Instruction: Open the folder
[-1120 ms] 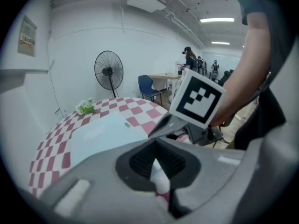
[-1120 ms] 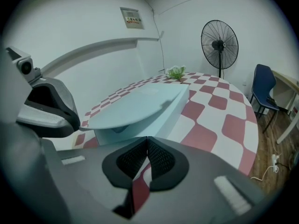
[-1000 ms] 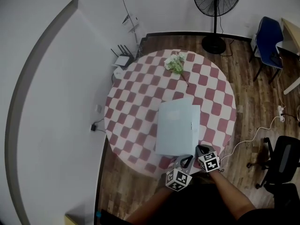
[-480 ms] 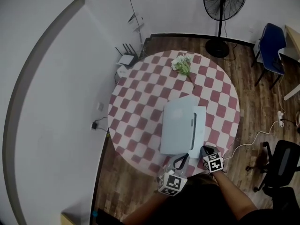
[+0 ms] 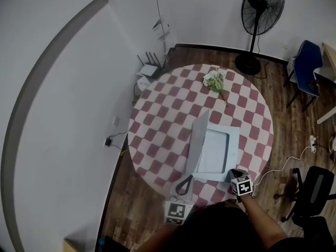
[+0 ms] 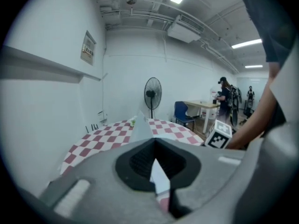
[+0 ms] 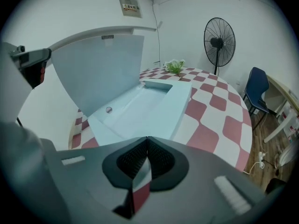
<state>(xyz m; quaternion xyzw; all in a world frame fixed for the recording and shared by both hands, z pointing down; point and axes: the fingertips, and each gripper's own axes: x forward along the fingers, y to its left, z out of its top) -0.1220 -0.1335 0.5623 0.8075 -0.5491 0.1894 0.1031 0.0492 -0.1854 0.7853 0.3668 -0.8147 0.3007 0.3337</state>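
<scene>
A pale blue folder lies on the round checked table (image 5: 157,119). Its base (image 5: 215,151) is flat, and its cover (image 5: 197,140) stands almost upright along the left side. My left gripper (image 5: 187,178) is shut on the cover's near corner and holds it off the table. In the left gripper view the cover (image 6: 140,129) runs edge-on away from the closed jaws (image 6: 156,171). My right gripper (image 5: 234,173) is shut at the base's near right corner. In the right gripper view its tips (image 7: 147,139) meet just before the open base (image 7: 145,106), with the raised cover (image 7: 103,69) at left.
A bunch of white flowers (image 5: 215,80) lies at the table's far edge. A standing fan (image 5: 261,9) is behind the table. A blue chair (image 5: 304,62) and a black office chair (image 5: 315,185) stand at right. A router (image 5: 150,70) sits by the wall.
The left gripper has risen and swung left with the cover, bringing it from flat to almost upright. The right gripper has barely moved at the near right corner.
</scene>
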